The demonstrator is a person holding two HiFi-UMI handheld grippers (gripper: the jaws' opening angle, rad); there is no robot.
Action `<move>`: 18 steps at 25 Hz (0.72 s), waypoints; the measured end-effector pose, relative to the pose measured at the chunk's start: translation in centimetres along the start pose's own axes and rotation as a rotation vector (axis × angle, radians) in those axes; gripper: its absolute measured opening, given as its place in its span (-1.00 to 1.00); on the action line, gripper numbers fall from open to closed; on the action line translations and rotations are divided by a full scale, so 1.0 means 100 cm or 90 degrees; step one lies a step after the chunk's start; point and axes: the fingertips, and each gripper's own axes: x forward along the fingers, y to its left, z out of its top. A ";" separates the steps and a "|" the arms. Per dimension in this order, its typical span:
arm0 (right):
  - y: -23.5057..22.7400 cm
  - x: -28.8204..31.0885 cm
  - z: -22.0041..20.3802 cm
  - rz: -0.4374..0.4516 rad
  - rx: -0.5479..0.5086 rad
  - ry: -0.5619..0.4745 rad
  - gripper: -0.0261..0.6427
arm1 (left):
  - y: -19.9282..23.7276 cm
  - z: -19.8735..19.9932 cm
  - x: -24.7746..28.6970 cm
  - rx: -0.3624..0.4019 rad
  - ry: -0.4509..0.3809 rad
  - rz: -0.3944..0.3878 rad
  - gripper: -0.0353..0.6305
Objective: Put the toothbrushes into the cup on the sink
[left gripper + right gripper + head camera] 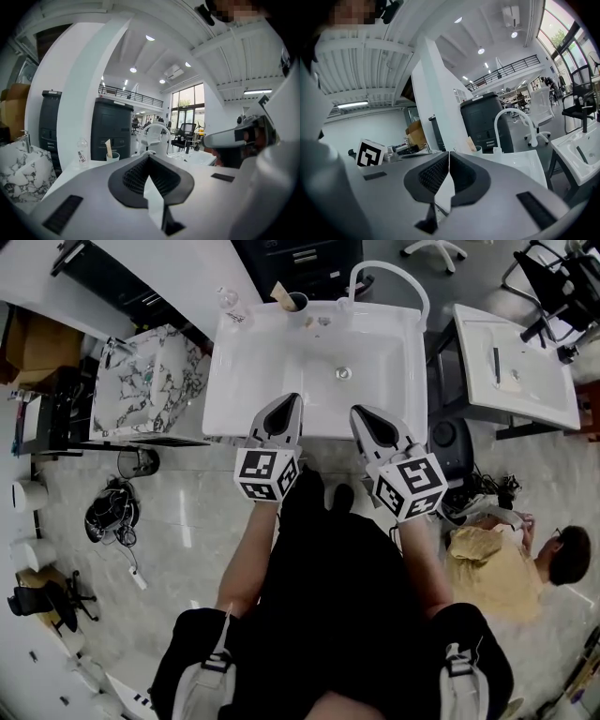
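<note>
Both grippers hang side by side over the sink's front edge, pointing toward its back. The left gripper has its jaws pressed together with nothing between them, and the right gripper is closed and empty as well. The cup stands on the sink's back edge, toward the back left corner, well apart from both grippers. A pale tan handle sticks up out of it, too small to say more. A clear bottle stands left of the cup and the white faucet arches to its right. From the left gripper the cup lies ahead and slightly left of the jaw tips.
</note>
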 end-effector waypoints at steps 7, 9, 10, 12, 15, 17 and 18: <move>0.010 -0.006 0.002 0.012 -0.016 -0.005 -0.83 | -0.024 0.016 -0.025 0.000 -0.025 -0.028 -0.85; 0.011 -0.006 0.005 0.016 -0.020 -0.009 -0.83 | -0.026 0.019 -0.029 -0.006 -0.027 -0.029 -0.85; 0.013 -0.005 0.007 0.018 -0.021 -0.012 -0.83 | -0.027 0.020 -0.031 -0.008 -0.028 -0.030 -0.85; 0.017 -0.005 0.008 0.024 -0.024 -0.020 -0.83 | -0.029 0.021 -0.038 -0.010 -0.028 -0.035 -0.85; 0.026 -0.003 0.009 0.038 -0.031 -0.032 -0.83 | -0.028 0.024 -0.049 -0.009 -0.032 -0.036 -0.85; 0.033 0.000 0.009 0.052 -0.038 -0.030 -0.83 | -0.025 0.029 -0.056 -0.013 -0.042 -0.030 -0.85; 0.037 0.001 0.007 0.058 -0.043 -0.026 -0.83 | -0.023 0.031 -0.060 -0.015 -0.046 -0.028 -0.85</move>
